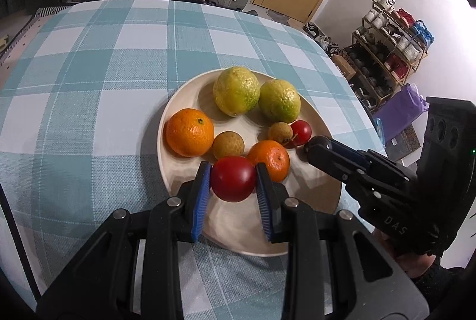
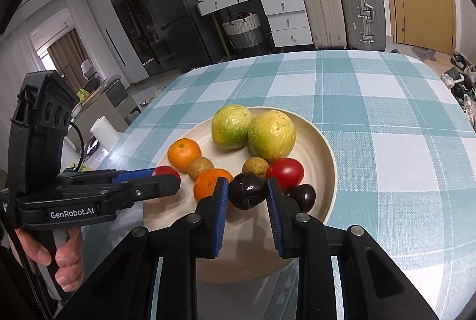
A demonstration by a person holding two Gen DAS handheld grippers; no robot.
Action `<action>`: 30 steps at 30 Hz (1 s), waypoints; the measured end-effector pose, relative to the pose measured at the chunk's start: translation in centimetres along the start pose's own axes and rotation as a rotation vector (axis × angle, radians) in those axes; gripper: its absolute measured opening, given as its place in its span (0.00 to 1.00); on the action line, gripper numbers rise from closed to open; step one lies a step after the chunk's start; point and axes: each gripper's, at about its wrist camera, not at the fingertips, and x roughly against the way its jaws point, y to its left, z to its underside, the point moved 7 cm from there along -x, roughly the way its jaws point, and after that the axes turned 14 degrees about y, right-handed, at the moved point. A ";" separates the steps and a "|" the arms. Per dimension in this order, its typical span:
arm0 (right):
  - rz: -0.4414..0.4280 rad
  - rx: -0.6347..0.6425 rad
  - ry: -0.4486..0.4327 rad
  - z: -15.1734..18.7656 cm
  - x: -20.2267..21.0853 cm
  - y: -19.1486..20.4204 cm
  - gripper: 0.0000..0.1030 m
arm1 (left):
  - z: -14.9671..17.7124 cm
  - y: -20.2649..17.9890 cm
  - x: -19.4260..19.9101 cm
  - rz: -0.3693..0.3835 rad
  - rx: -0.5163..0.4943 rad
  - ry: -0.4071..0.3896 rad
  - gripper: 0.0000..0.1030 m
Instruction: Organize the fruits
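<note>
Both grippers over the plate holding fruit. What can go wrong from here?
1. The left gripper holds a round red fruit between its pad tips; it may slip and roll.
2. The right gripper holds a dark fruit tight against an orange and another dark fruit; moving could knock them off the plate.

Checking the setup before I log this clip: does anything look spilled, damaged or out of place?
Nothing stands out. All fruit sits on the plate, none on the checked tablecloth. The left tool grips a red fruit; the right tool grips a dark fruit.
</note>
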 end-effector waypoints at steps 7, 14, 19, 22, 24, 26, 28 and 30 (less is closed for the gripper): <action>0.002 0.033 -0.005 0.0 -0.1 0.4 0.33 | -0.2 0.1 0.0 -0.001 0.004 -0.007 0.31; 0.022 0.008 -0.059 0.5 1.6 -0.2 0.49 | 0.5 0.1 2.0 -0.028 0.003 -0.062 0.34; 0.059 0.000 -0.109 1.3 3.4 -0.4 0.61 | 1.8 -0.2 3.7 -0.070 0.007 -0.105 0.41; 0.058 0.002 -0.151 1.8 4.9 -0.1 0.62 | 2.9 -0.7 4.4 -0.099 -0.009 -0.126 0.42; 0.072 0.004 -0.176 2.3 5.8 0.3 0.69 | 3.7 -1.0 4.9 -0.110 -0.009 -0.147 0.42; 0.081 0.013 -0.205 2.6 6.6 0.6 0.73 | 4.3 -1.3 5.5 -0.132 -0.011 -0.174 0.42; 0.095 0.019 -0.240 2.9 7.6 0.9 0.78 | 4.7 -1.4 6.0 -0.155 -0.010 -0.202 0.47; 0.100 0.026 -0.278 3.2 8.5 1.2 0.84 | 5.1 -1.6 6.8 -0.171 -0.013 -0.241 0.56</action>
